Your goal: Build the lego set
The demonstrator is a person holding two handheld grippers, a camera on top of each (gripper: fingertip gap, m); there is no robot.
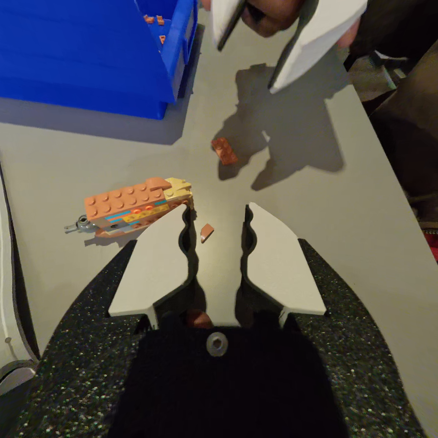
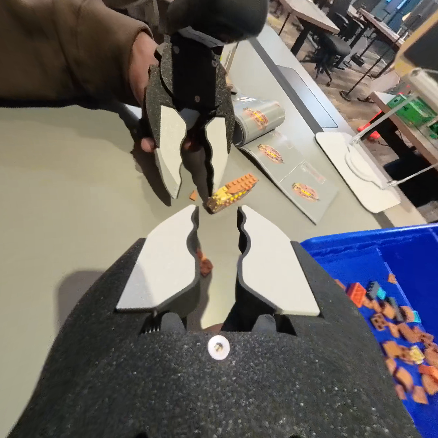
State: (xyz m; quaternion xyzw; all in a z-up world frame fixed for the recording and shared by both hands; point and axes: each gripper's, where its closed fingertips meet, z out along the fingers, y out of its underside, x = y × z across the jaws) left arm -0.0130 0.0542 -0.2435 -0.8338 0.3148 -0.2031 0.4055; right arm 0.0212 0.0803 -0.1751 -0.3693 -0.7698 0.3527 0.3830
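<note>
A partly built lego model [image 1: 132, 208], orange on top with a tan nose and a grey pin at the tail, lies on the grey table [image 1: 296, 184]. My left gripper [image 1: 216, 208] is open and empty. Its left fingertip is right by the model's tan nose. A small orange slope piece [image 1: 206, 232] lies between its fingers. A dark brown plate [image 1: 224, 151] lies farther ahead. My right gripper [image 2: 217, 209] is open and empty above the brown plate [image 2: 205, 264]. It faces the left gripper [image 2: 192, 194], the model [image 2: 237, 189] and the slope piece [image 2: 193, 195].
A blue bin [image 2: 355, 248] with several loose orange pieces stands at the right in the right wrist view, and at the upper left in the left wrist view [image 1: 94, 59]. An open instruction booklet [image 2: 284, 166] lies behind the model. A person's hand [image 2: 139, 71] holds the left gripper. The right gripper [image 1: 246, 68] hangs at the top. Spacing between my two grippers at the tips: around 9 cm. From the left gripper's tips to the dark brown plate [image 1: 224, 151] is close to 7 cm.
</note>
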